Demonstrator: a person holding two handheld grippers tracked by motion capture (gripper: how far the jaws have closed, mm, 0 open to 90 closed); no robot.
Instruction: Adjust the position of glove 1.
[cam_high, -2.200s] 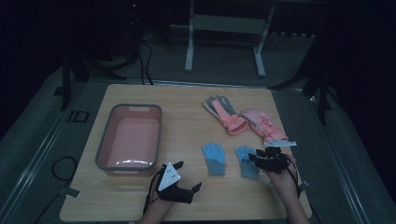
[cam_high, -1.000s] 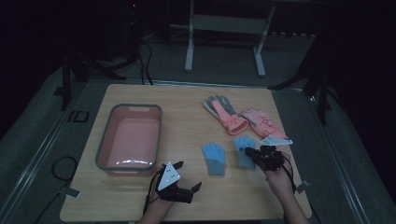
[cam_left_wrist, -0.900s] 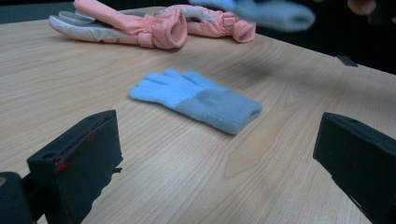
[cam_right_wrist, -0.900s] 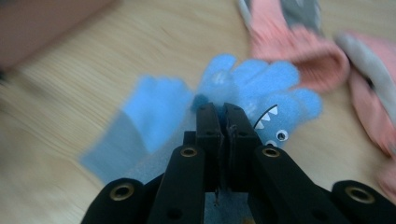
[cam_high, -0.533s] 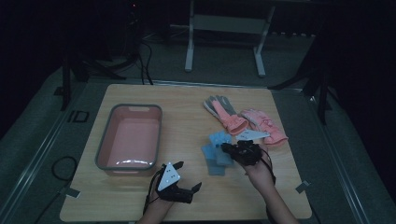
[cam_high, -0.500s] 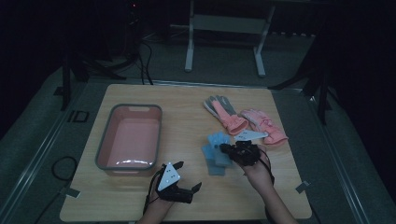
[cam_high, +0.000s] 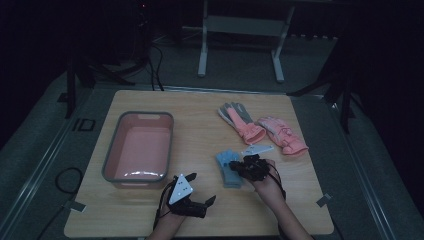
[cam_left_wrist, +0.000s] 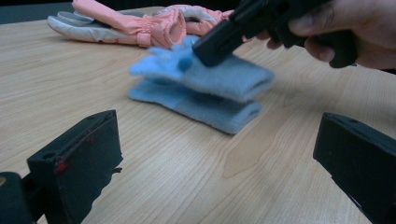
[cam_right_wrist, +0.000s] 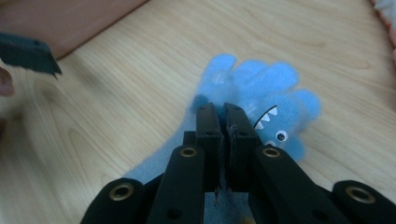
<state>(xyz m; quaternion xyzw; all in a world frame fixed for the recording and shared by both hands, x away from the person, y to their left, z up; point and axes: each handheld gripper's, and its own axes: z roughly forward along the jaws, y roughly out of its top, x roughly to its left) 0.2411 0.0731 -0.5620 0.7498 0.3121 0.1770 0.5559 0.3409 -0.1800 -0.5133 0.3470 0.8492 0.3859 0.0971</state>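
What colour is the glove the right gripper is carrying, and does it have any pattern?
Light blue glove, with a white-toothed mouth and a googly eye on it. Clearest in the right gripper view.

A wide strip of bare table (cam_high: 200, 125) is left open between the pink tub (cam_high: 140, 150) on the left and the pink gloves (cam_high: 262, 127) at the far right, while the near middle is blocked by the stacked blue gloves (cam_high: 229, 167) and the right gripper (cam_high: 250, 167) over them.
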